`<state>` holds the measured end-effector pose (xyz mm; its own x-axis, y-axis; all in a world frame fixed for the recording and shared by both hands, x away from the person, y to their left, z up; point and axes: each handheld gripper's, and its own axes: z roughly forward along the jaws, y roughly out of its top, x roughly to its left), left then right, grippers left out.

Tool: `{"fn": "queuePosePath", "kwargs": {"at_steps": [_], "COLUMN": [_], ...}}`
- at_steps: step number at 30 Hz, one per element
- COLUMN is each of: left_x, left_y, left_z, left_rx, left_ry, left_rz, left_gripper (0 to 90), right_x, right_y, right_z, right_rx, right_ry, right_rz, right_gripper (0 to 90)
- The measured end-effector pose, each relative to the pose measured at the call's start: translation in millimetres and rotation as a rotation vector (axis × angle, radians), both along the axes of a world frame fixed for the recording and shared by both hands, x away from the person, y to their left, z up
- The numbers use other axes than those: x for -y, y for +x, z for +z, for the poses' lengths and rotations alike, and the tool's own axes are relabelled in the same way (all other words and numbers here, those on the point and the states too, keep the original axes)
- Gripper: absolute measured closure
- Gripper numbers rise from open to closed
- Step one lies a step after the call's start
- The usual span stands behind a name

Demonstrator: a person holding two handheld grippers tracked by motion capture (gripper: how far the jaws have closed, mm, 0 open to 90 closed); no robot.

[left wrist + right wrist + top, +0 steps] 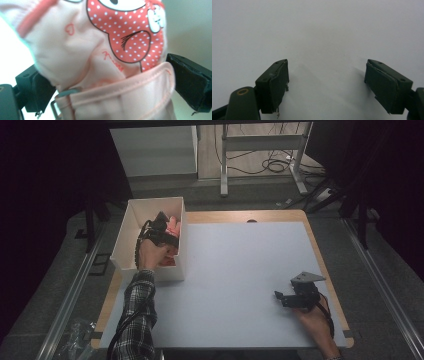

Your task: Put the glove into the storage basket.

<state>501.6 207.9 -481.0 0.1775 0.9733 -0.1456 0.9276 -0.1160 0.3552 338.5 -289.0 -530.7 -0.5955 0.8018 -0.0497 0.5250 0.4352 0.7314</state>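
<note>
A pale pink child's garment point(82, 50) with a red white-dotted cartoon print and a pink strap lies in a white box point(150, 201) at the table's left edge. In the high view the garment point(173, 225) shows as a pink patch inside the box. My left gripper point(162, 227) reaches down into the box. In its own view the left gripper point(107, 75) stands open, its jaws wide apart on either side of the cloth, which bulges between them. My right gripper point(278, 296) rests low over the white table top near the front right. In its own view the right gripper point(325, 75) is open with nothing between its jaws.
A white mat point(240, 270) covers the wooden table. Beyond the far edge stand a white cabinet point(155, 150) and a metal frame point(260, 150) with cables on the floor. Dark curtains hang on both sides.
</note>
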Motion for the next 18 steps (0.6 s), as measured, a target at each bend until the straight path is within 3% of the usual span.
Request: {"fn": "queuePosePath", "kwargs": {"at_steps": [18], "left_x": [-11.2], "left_y": [-20.2], "left_z": [26.9], "left_rx": [0.114], "left_ry": [-0.01], "left_rz": [-0.026], "left_gripper": [3.9], "right_x": [0.0], "right_y": [0.0], "right_z": [0.0], "right_rx": [0.0], "right_ry": [0.0], "right_rz": [0.0], "right_gripper": [19.8]}}
